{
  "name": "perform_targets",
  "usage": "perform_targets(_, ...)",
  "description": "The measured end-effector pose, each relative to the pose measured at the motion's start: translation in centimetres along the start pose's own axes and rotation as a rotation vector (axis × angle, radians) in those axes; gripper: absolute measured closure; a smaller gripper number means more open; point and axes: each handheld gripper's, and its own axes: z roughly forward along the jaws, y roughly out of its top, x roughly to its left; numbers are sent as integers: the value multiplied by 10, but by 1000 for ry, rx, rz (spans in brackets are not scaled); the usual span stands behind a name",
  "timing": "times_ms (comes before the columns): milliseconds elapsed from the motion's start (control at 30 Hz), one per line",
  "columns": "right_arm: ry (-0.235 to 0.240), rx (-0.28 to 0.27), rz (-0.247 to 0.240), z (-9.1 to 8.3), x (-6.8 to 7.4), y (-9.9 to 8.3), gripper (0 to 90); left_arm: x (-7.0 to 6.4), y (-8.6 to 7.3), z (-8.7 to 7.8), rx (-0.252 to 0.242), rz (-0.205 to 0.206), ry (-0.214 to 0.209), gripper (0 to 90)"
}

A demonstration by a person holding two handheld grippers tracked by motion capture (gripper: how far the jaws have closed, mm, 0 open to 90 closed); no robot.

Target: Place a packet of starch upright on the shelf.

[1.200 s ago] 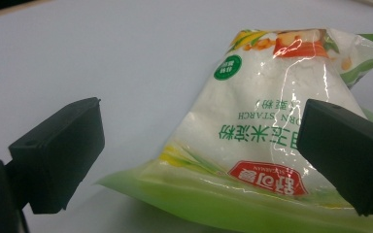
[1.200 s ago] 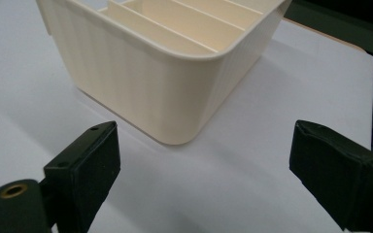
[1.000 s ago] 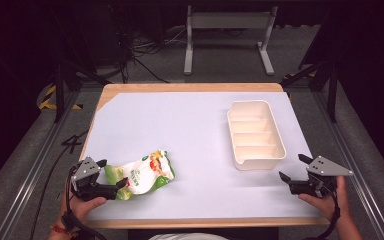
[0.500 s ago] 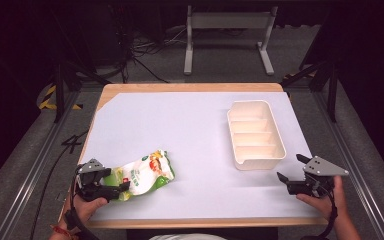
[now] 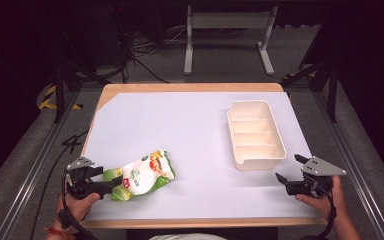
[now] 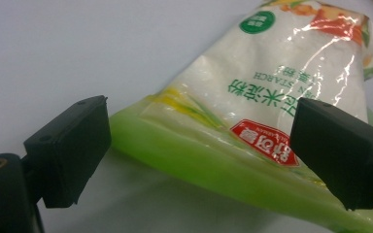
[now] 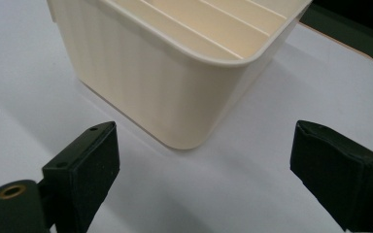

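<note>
Starch bag point(image 6: 272, 92) cut off at frame edges; left hand-held gripper point(image 5: 111, 178) wide open astride green end, grasping nothing, moved closer; right hand-held gripper point(image 5: 287, 173) wide open, empty, near tray point(image 5: 256, 135)

Wide bare table point(image 5: 190, 125) between starch bag point(image 5: 142, 175) and divided tray point(image 5: 255, 135); free passage there. Tray near corner stands just ahead of right gripper point(image 5: 289, 176), jaws apart. Bag's green edge lies between the spread jaws of left gripper point(image 5: 107, 179).

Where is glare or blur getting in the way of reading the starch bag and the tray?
Left gripper view: glare streaks on the starch bag near its top, print sharp in the middle, green edge soft. Right gripper view: divided tray evenly lit, faint shadow at its base. High view: table bright, surroundings dark.
</note>
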Motion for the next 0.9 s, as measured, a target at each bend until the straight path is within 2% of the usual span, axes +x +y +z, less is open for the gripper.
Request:
perform_targets(67,3,3,-3,0,1,0,104,1,-1,2,58,-19,-18,79)
perform_targets(133,5,3,-9,0,1,1,107,-1,-2,5,100,-23,-10,54)
perform_targets(300,11,10,-14,2,1,1,108,3,-5,10,137,-78,-29,49)
perform_targets(433,15,19,-14,2,1,0,109,4,-5,7,148,-106,-51,73)
perform_targets(533,23,18,-9,2,1,0,109,7,-7,5,165,-132,-85,96)
perform_targets(600,26,24,-17,3,1,0,109,8,-7,4,165,-131,-102,101)
perform_targets(667,33,26,-18,3,3,1,109,8,-8,5,156,-159,-135,106)
perform_targets(767,38,30,-25,4,4,1,110,4,-7,9,146,-149,-135,91)
perform_targets(833,45,26,-27,4,4,2,112,0,-5,13,155,-120,-123,69)
perform_targets(900,45,22,-26,4,4,2,114,-3,-3,13,111,-103,-130,99)
